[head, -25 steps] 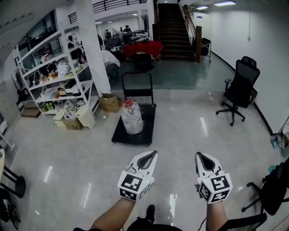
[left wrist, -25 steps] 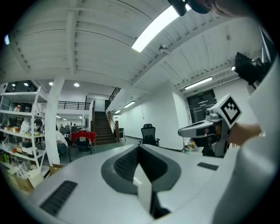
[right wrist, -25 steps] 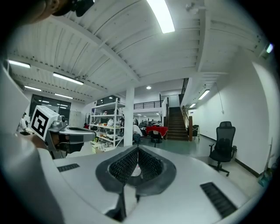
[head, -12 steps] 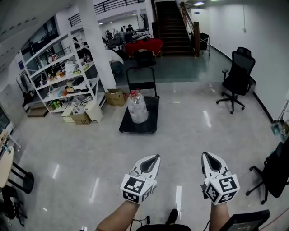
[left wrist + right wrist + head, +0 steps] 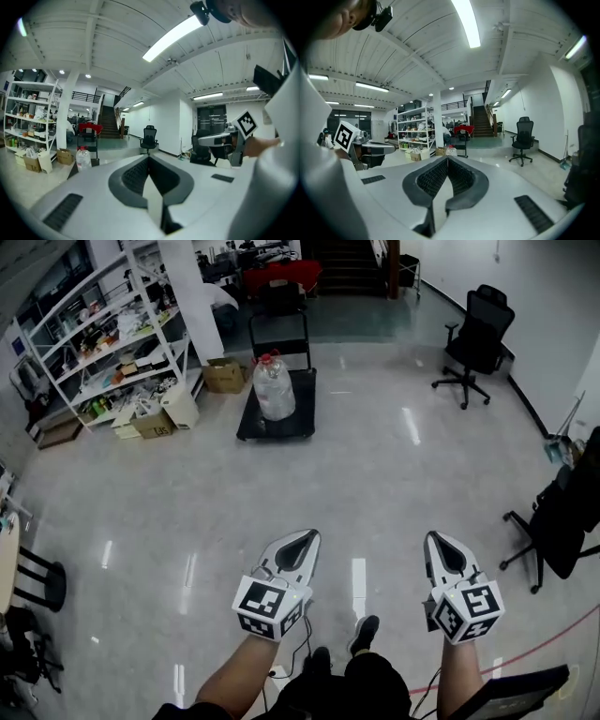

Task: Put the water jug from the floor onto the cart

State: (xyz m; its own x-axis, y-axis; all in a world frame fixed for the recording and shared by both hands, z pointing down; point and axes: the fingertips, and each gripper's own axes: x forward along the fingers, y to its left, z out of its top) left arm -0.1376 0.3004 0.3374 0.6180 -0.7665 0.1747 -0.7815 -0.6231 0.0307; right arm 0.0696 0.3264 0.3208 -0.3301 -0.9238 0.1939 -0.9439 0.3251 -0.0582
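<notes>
Water jug (image 5: 274, 388) upright on cart (image 5: 302, 414), across wide glossy floor (image 5: 281, 493); shelving (image 5: 103, 343) beside cart. Left gripper (image 5: 304, 539), right gripper (image 5: 441, 543): jaws together, nothing between, well apart from cart.

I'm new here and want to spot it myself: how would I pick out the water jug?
Find the white shelving rack at the left side of the room; just right of it stands a flat black cart. The water jug stands upright on it: a clear, rounded bottle with a red cap, unlike the brown cardboard boxes nearby.
</notes>
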